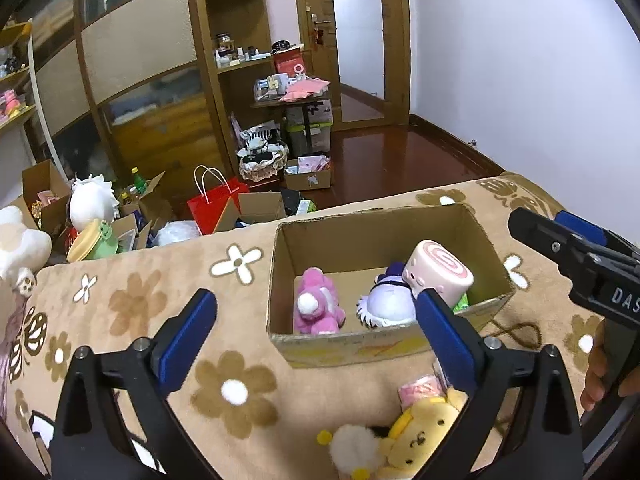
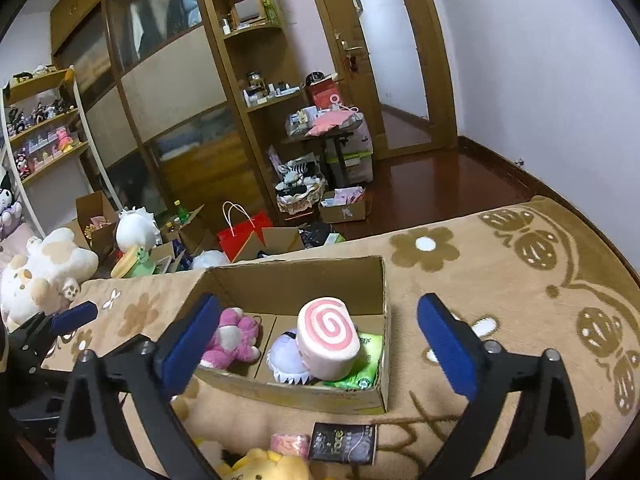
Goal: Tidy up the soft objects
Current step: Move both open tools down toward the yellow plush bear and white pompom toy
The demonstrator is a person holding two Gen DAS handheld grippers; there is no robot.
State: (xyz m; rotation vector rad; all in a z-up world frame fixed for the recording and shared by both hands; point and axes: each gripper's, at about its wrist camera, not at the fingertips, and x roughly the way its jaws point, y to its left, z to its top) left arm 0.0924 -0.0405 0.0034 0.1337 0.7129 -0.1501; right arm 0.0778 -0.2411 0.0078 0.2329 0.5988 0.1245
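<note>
Right wrist view is showing both the right gripper and left gripper hanging spread and empty over the cardboard box, where the swirl-roll plush is resting; next, reaching low around the yellow plush would be best.

Matt corrugated cardboard box, fuzzy plush swirl roll, seemingly fleecy blanket, glossy wood floor.

I count one cardboard box ahead of my jaws holding three plush toys: pink bunny, white doll, swirl-roll cushion.
</note>
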